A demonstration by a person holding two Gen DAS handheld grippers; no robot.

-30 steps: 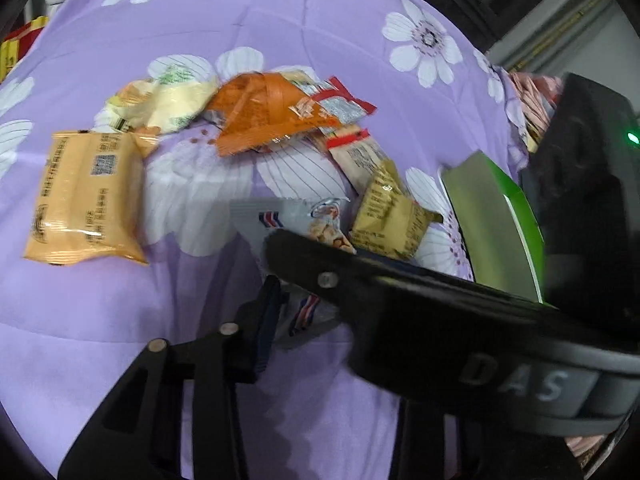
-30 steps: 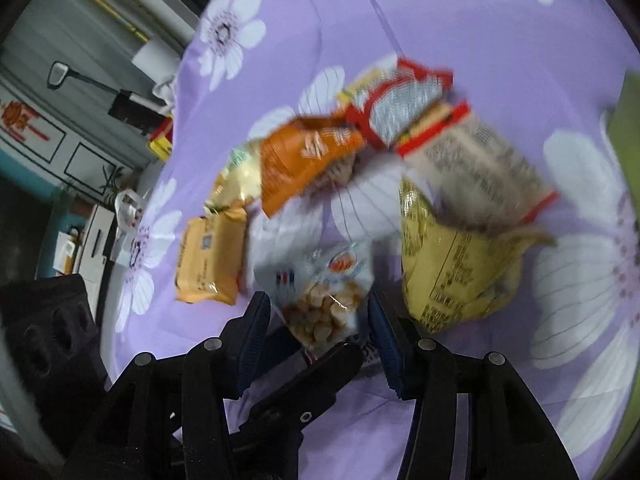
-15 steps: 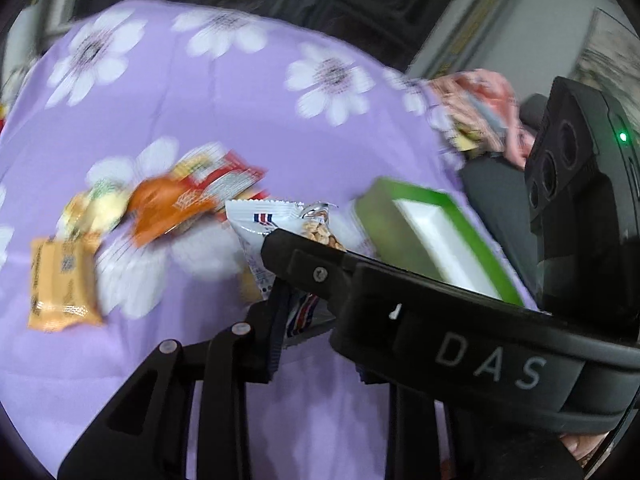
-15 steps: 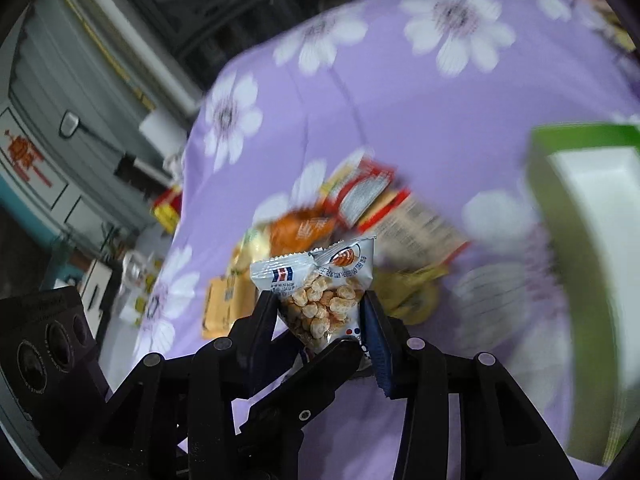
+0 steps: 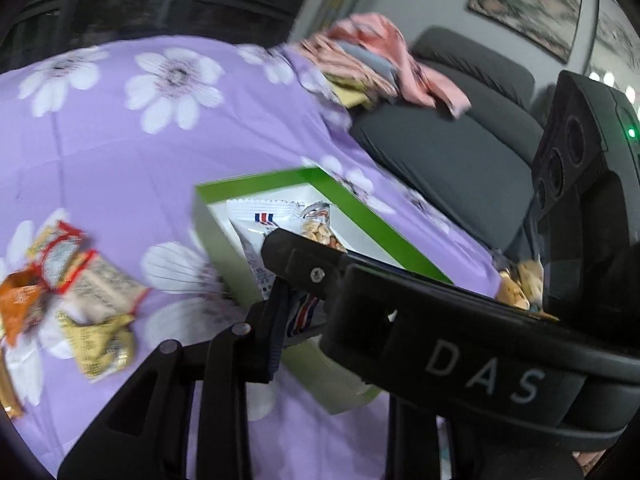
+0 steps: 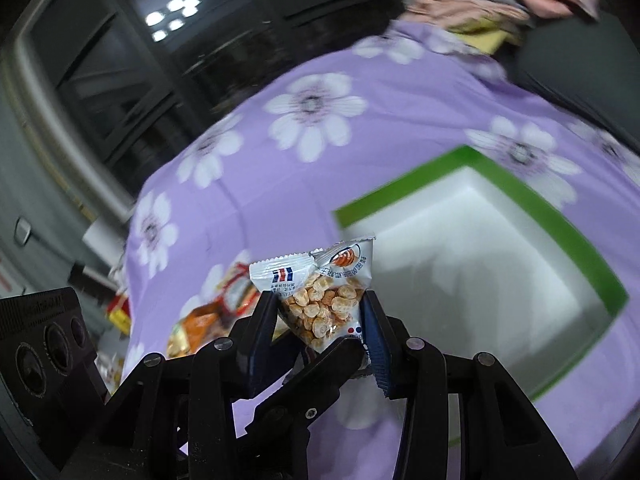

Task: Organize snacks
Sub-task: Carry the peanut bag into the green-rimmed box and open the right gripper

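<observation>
Pink clothes point(image 5: 372, 56) on grey sofa point(image 5: 448, 152)

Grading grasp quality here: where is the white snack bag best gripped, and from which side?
Grip the snack bag across its filled lower half, coming from below, pads on its two side edges, as the right gripper does now. The bag stands upright with its crimped top seal free, so it should drop cleanly into the green box.

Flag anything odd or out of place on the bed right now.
Both grippers clamp one peanut packet together, left gripper and right gripper. The other snacks lie jumbled outside the green-rimmed box.
</observation>
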